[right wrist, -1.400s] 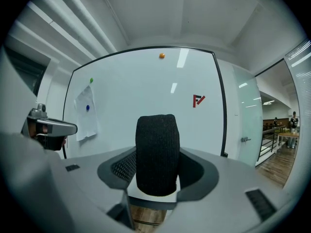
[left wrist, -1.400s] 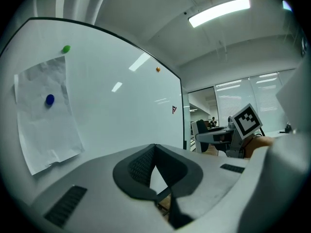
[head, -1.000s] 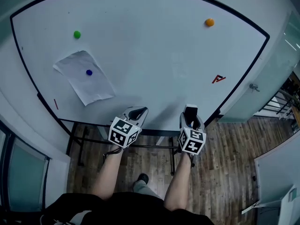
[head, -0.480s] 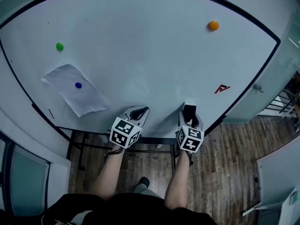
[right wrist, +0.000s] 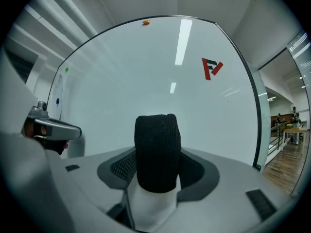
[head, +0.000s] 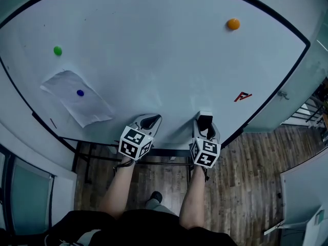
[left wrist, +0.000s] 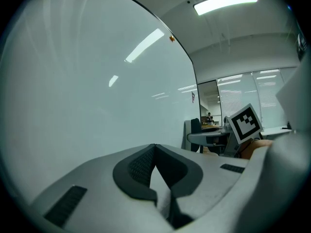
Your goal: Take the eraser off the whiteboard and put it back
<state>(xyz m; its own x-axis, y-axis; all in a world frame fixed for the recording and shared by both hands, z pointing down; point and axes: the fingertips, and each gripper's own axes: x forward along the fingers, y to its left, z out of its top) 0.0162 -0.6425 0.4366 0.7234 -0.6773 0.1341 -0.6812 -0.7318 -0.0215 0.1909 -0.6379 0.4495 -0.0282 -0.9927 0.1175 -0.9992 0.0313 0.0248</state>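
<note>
Wood-plank flooring lies beneath an upright whiteboard point(head: 154, 60) that carries an orange magnet point(head: 233, 24), a green magnet point(head: 58, 50) and a paper sheet point(head: 77, 106). By this layout the eraser point(right wrist: 156, 149) is off the board and the return step is in hand; the next move calls for pressing its black felt flat against the board before release. The right gripper point(head: 205, 128) has its fingers spread wide and pinching the eraser's white body, felt end toward the board, while the left gripper point(left wrist: 155, 154) has its fingers pressed together on nothing.
</note>
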